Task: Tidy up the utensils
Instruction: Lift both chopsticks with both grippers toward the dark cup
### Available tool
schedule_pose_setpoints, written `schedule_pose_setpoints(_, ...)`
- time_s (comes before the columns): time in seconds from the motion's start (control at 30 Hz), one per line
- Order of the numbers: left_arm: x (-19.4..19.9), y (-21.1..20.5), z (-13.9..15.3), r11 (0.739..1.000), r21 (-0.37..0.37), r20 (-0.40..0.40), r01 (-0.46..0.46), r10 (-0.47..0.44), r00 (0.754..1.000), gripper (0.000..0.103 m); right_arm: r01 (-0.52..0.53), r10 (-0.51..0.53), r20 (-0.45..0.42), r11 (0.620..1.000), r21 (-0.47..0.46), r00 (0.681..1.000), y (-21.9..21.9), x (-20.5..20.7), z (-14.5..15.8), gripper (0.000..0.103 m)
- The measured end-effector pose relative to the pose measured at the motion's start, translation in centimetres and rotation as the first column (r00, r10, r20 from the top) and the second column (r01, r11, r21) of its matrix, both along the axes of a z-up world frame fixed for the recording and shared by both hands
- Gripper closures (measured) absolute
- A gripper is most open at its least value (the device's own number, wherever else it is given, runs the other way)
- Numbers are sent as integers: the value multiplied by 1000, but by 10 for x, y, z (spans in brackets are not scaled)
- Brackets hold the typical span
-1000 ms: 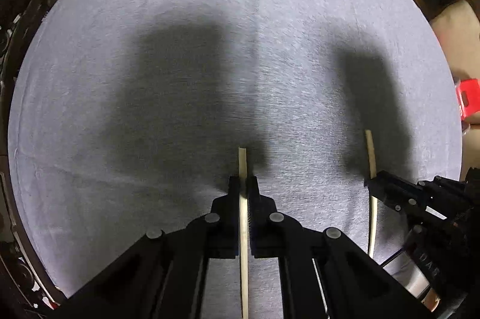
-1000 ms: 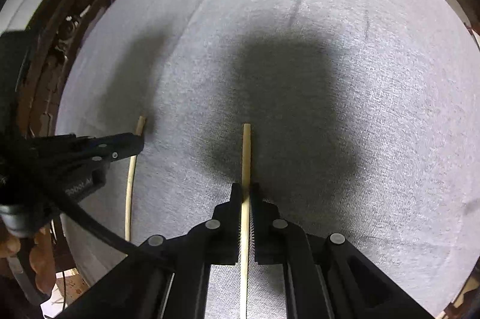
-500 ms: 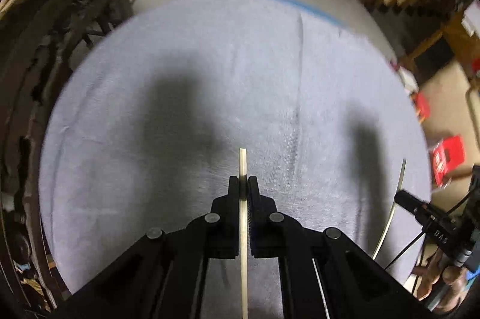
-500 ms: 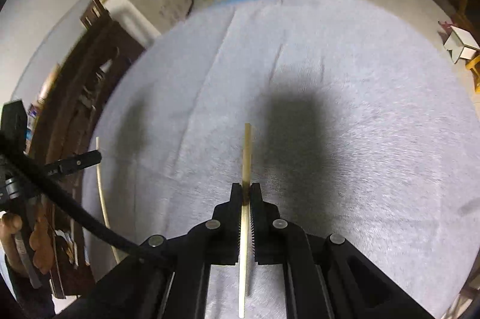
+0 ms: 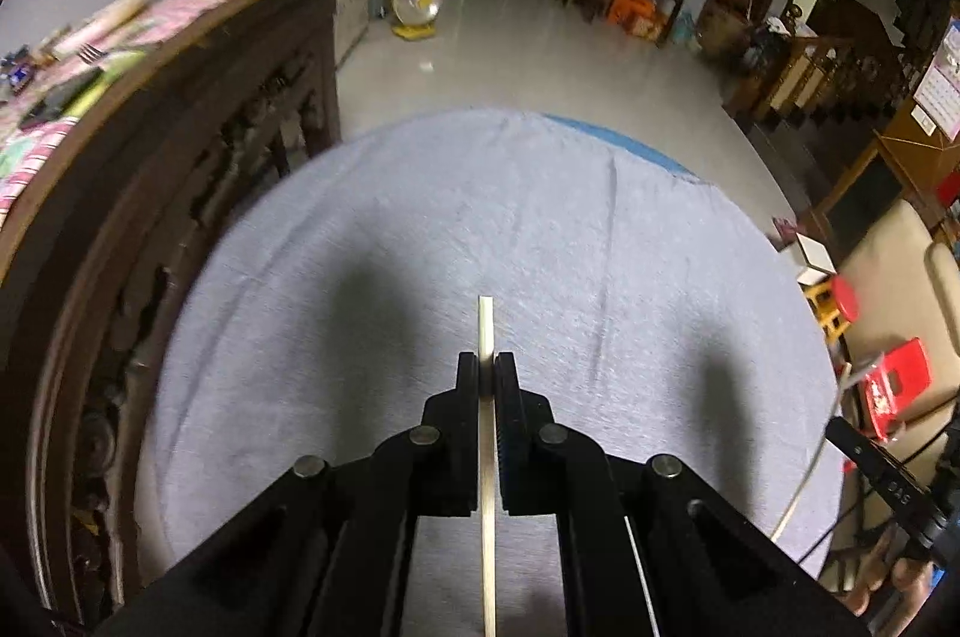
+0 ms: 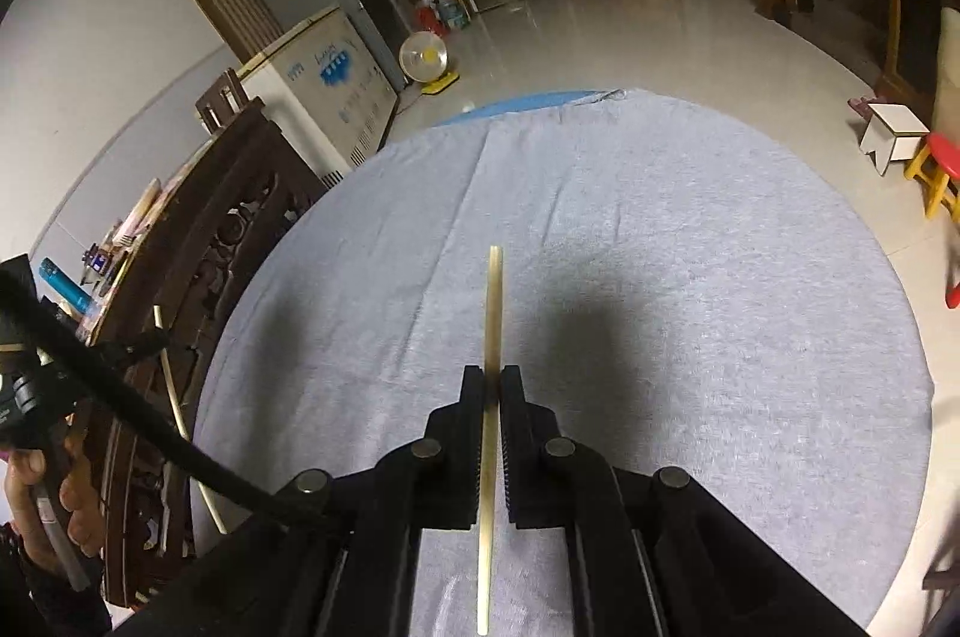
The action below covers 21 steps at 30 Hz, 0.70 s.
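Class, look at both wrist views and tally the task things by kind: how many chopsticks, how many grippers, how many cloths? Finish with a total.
Chopsticks: 2, namely left chopstick and right chopstick
Grippers: 2, namely left gripper and right gripper, each shut on one chopstick
Grey cloth: 1
Total: 5

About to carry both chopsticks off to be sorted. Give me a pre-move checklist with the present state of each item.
1. Left tongs shut on the left chopstick: ok.
2. Right tongs shut on the right chopstick: ok.
3. Both sticks lie straight along the fingers, tips poking past them: ok.
4. Sticks lifted off the grey cloth: ok, shadows fall well apart from the tips.
5. The two tongs kept apart from each other: ok, each shows at the far edge of the other's view.
6. A holder or tray to put them in: cannot tell, none in view.
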State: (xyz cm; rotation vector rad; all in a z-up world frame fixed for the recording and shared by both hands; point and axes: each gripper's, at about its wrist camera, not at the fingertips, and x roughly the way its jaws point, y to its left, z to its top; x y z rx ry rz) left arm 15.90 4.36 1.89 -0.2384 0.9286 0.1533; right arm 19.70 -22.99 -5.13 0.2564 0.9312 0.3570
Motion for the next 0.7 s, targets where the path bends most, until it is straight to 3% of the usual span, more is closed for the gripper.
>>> schedule_pose_setpoints(0.4,-25,-8,-3,998,62,40,0,-2,999,99,30,-30,22,1000,5,999,-11,-32,5,97)
schedule_pose_setpoints(0.7,-40,-19,11,999,25,113,43,-46,993,99,81,-83,50,996,36,995,-27,-53,13,97)
